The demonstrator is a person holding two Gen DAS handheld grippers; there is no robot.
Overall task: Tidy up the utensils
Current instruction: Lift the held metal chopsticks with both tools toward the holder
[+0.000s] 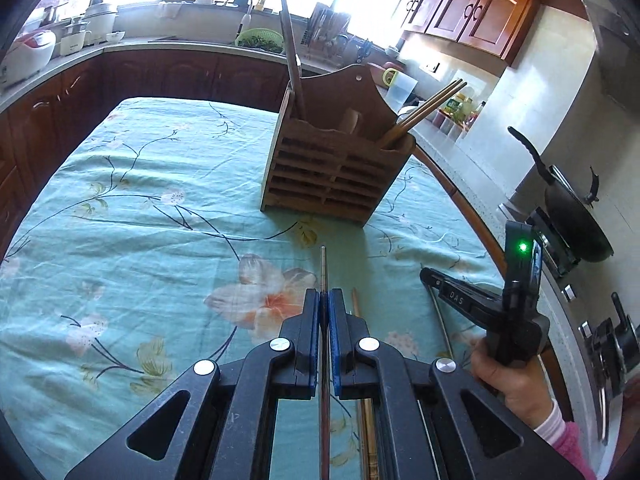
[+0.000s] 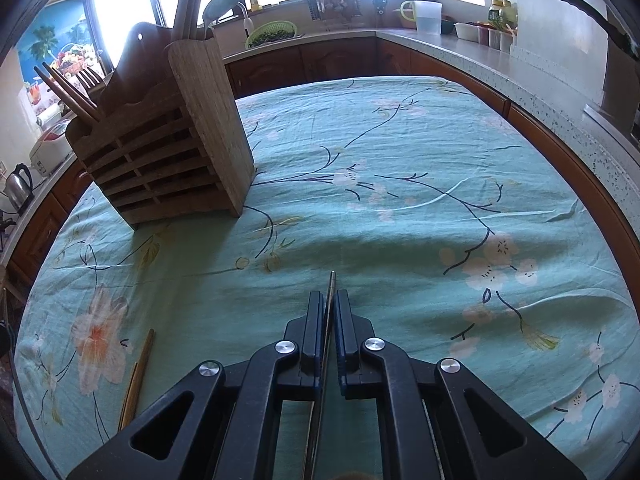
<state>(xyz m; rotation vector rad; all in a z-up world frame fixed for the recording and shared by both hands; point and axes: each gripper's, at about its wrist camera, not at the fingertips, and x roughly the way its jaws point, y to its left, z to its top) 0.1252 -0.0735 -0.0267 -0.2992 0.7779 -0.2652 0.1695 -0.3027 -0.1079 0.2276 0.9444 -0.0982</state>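
A wooden utensil holder (image 1: 340,160) stands on the floral tablecloth (image 1: 140,200); it also shows in the right wrist view (image 2: 172,148). It holds brown chopsticks (image 1: 424,114), a fork (image 2: 89,77) and a tall utensil. My left gripper (image 1: 324,300) is shut on a thin metal chopstick (image 1: 323,268) whose tip points at the holder. My right gripper (image 2: 330,300) is shut on another metal chopstick (image 2: 331,284); that gripper also shows in the left wrist view (image 1: 430,276). Wooden chopsticks (image 2: 138,376) lie on the cloth near the front; they also show beside my left gripper (image 1: 356,308).
Kitchen counters (image 2: 460,48) with cabinets wrap around the table. A black pan (image 1: 576,212) sits on the stove at the right. A rice cooker (image 1: 28,54), a kettle (image 2: 18,186) and a green colander (image 1: 260,40) stand on the counters.
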